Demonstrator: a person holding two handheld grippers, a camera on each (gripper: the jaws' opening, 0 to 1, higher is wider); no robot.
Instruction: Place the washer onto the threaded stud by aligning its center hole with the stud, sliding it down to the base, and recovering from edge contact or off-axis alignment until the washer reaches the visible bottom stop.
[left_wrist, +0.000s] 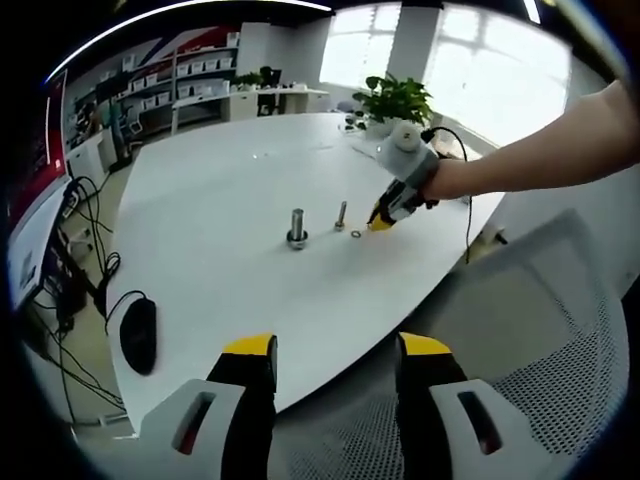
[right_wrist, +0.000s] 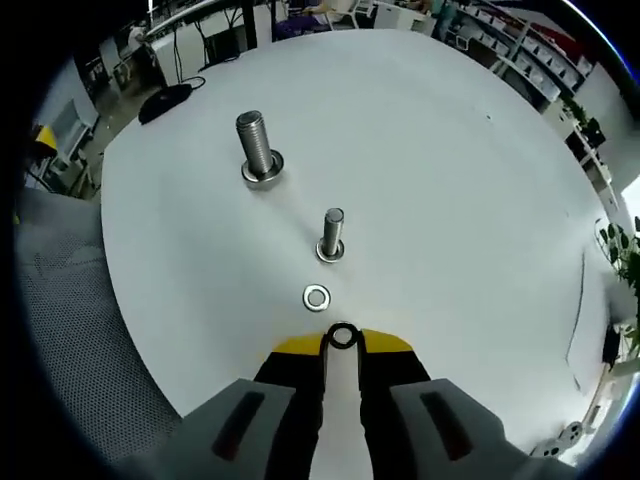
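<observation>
Yellow-tipped right gripper clenches a small steel washer edgewise; left gripper released; level the washer over the smaller threaded stud beyond.

Your white counter carries two upright threaded studs: a large stud at the far left and a small stud nearer. A loose washer lies flat just in front of the small one.
</observation>
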